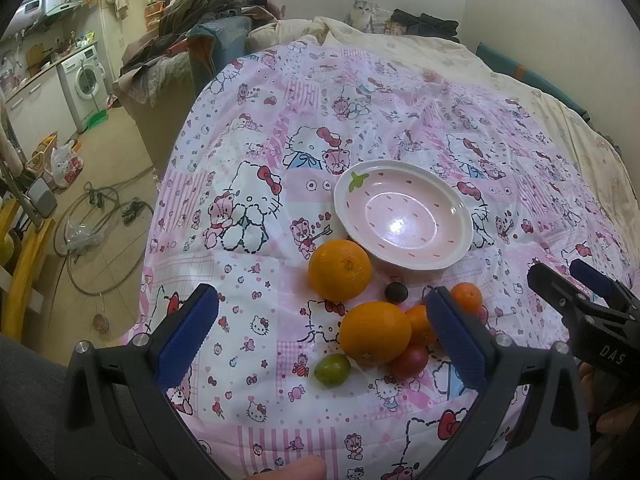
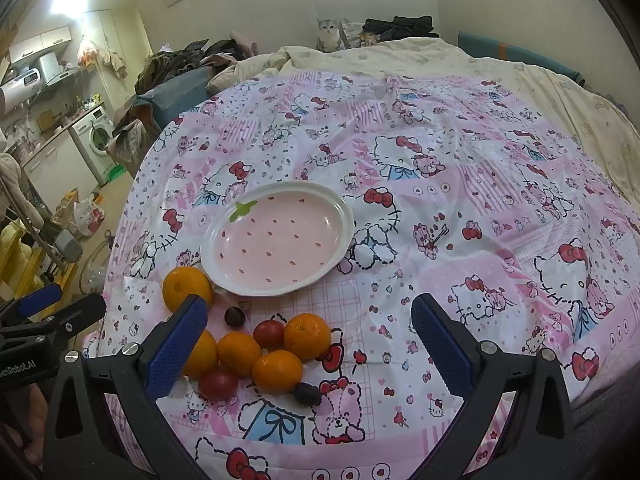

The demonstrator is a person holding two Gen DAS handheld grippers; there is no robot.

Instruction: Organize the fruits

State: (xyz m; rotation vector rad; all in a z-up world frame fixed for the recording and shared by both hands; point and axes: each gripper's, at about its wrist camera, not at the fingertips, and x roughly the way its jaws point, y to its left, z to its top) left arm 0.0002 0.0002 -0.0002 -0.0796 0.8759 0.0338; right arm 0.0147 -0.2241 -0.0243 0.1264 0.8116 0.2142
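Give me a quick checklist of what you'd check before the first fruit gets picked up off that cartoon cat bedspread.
1. Pink strawberry-shaped ceramic plate has nothing in it: ok.
2. Left gripper wide open, nothing between its blue pads: ok.
3. Right gripper wide open, holding nothing: ok.
4. Big round orange beside the plate's near rim has free space around it for the pads: ok.
5. The cluster of small oranges, red tomatoes and dark plums sits packed together, so grabbing one may nudge its neighbours: not ok.
6. Whether the soft pink-and-white quilt keeps the plate steady: cannot tell.
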